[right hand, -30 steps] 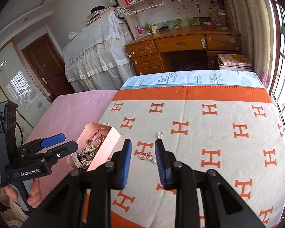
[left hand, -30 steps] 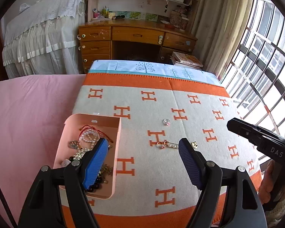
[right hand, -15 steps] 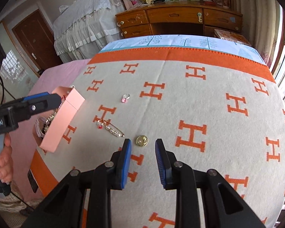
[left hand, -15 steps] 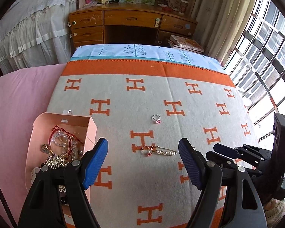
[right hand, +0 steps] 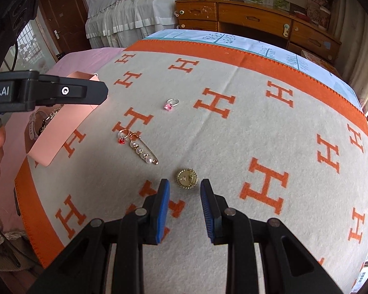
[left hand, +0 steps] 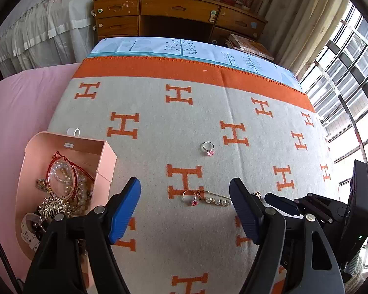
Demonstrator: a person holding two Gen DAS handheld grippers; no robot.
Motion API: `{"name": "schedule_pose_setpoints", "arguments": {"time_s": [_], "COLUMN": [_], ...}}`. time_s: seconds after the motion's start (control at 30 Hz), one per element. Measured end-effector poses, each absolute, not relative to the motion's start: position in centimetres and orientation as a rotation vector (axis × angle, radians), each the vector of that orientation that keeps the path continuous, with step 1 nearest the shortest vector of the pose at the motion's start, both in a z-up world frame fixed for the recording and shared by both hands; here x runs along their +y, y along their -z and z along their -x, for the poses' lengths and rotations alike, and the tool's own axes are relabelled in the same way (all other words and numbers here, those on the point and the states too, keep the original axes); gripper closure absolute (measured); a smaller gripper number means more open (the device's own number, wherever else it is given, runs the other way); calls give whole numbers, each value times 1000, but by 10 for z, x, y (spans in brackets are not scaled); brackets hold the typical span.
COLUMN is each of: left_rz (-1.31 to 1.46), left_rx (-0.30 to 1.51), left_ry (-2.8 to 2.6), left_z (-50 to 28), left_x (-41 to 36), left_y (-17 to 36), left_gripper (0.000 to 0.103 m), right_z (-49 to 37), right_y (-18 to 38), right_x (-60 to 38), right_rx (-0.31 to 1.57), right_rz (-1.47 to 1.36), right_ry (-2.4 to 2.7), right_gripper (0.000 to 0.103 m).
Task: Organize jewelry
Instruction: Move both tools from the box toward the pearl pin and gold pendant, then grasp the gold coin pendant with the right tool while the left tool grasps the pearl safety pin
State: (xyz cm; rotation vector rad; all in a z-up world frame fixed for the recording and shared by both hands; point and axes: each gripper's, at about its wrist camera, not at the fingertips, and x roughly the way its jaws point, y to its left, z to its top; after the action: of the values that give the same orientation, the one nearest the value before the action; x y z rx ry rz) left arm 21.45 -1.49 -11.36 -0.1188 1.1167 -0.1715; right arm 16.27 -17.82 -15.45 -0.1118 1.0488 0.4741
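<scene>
Both grippers gape empty — only right gripper view shows gold brooch.

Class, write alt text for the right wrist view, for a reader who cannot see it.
The right tongs, open and empty, hover just short of a round gold brooch on an H-patterned blanket. Beyond it lie a pearl pin, a red-stone ring and a pink-stone ring. At left, the left tongs reach in front of a pink box.
</scene>
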Motion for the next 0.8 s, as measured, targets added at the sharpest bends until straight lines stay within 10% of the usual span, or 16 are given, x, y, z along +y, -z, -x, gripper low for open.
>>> {"name": "schedule_pose_setpoints", "arguments": {"time_s": [0.6,0.8], "left_rz": [-445,-622], "left_rx": [1002,1048], "left_ry": [452,549], "left_z": [-194,-195], "left_x": [-63,-86], "left_y": [123,145], "left_gripper": [31,54], "right_z": [-156,-161], "right_y": [158,152], "right_x": [-170,-191], "right_rx": [958,966], "right_rz": [247,150], "right_ry": [-488,-467], "right_gripper": [84,84]}}
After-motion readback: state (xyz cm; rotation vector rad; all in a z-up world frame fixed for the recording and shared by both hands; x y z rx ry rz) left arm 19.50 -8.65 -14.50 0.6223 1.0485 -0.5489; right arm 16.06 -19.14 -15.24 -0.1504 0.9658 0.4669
